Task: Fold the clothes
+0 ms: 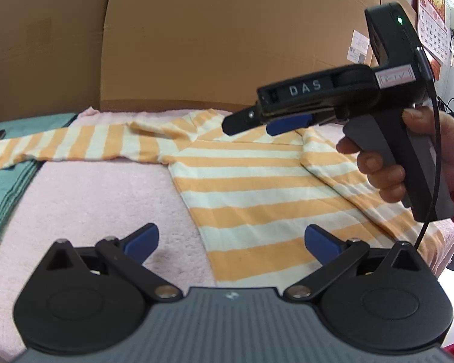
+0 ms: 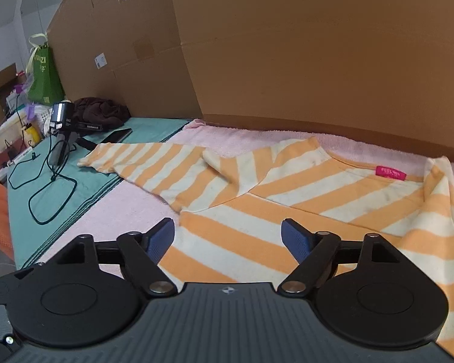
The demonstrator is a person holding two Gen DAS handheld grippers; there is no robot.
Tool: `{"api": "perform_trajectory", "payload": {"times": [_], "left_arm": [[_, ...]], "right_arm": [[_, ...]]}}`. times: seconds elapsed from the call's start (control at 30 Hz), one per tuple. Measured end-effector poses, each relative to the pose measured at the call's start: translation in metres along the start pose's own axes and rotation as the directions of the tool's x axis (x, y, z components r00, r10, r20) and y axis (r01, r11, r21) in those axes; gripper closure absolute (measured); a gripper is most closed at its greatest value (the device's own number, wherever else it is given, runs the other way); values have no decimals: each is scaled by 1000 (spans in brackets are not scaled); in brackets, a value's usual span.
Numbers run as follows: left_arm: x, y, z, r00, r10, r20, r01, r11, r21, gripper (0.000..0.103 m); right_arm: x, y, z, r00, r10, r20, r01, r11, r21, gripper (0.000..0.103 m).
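Orange-and-cream striped long-sleeve shirt (image 1: pixel 257 199): right sleeve partly hidden behind black handheld right gripper (image 1: pixel 287 121) and the hand (image 1: pixel 408 157); hem cut off behind left gripper (image 1: pixel 231 240) body. Right wrist view: shirt's right side runs off frame edge. Pink neck label (image 2: pixel 390 173) text too small to read. Wall calendar (image 1: pixel 432 30) cropped at the edge, digits blurred. Dark brown cloth heap (image 2: pixel 101 110) shape unclear.

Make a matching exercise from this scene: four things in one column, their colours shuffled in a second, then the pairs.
Things:
1. shirt
2. neck label
3. towel under the shirt body
4. cloth under the sleeve end

Colours:
A. teal
B. bright pink
C. orange and cream stripes
D. pale pink

Pairs: 1-C, 2-B, 3-D, 4-A
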State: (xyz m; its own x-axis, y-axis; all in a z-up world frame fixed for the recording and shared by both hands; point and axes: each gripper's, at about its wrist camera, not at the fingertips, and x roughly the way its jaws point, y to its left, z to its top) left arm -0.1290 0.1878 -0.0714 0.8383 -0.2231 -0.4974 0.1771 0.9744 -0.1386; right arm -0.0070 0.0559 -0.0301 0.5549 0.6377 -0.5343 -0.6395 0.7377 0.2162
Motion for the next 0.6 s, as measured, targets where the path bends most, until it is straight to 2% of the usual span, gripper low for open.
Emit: {"api": "perform_trajectory", "payload": {"times": [0.07, 0.13, 0.17, 0.23, 0.27, 0.3, 0.33, 0.4, 0.53, 0.57, 0.6], "left_arm": [[2, 3, -4, 1000, -16, -9, 16, 1000, -15, 1], [0, 5, -7, 1000, -20, 3, 20, 1000, -24, 1], [-2, 4, -8, 1000, -22, 5, 22, 1000, -19, 1], [-3, 4, -9, 1000, -29, 4, 29, 1000, 2, 1], [-4, 5, -7, 999, -32, 8, 32, 999, 8, 1], [-7, 7, -5, 999, -26, 22, 25, 1000, 16, 1], [-10, 8, -2, 999, -17, 36, 16, 1000, 24, 1], [-14, 18, 8, 997, 36, 66, -38, 999, 29, 1], [-17, 52, 32, 978, 177, 108, -174, 984, -35, 1], [-16, 66, 38, 970, 216, 107, -207, 974, -86, 1], [-15, 81, 43, 961, 254, 105, -239, 961, -137, 1]], "right_arm": [[7, 0, 3, 1000, -28, 3, 28, 1000, -13, 14], [14, 0, 2, 999, -32, 17, 32, 999, -23, 14], [18, 1, 1, 999, -34, 23, 35, 999, -28, 15], [26, -2, 0, 999, -41, 29, 42, 999, -5, 27], [31, -6, 0, 999, -44, 28, 43, 999, 21, 49], [35, -10, -1, 999, -29, 23, 28, 998, 65, 77], [40, -13, -2, 1000, -26, 7, 25, 995, 101, 87], [49, -14, 0, 999, -24, -24, 27, 989, 148, 89], [66, 5, 30, 1000, 1, -22, 1, 996, 93, 87], [70, 10, 37, 1000, 7, -21, -5, 997, 79, 84], [74, 15, 44, 1000, 13, -21, -12, 998, 66, 76]]}}
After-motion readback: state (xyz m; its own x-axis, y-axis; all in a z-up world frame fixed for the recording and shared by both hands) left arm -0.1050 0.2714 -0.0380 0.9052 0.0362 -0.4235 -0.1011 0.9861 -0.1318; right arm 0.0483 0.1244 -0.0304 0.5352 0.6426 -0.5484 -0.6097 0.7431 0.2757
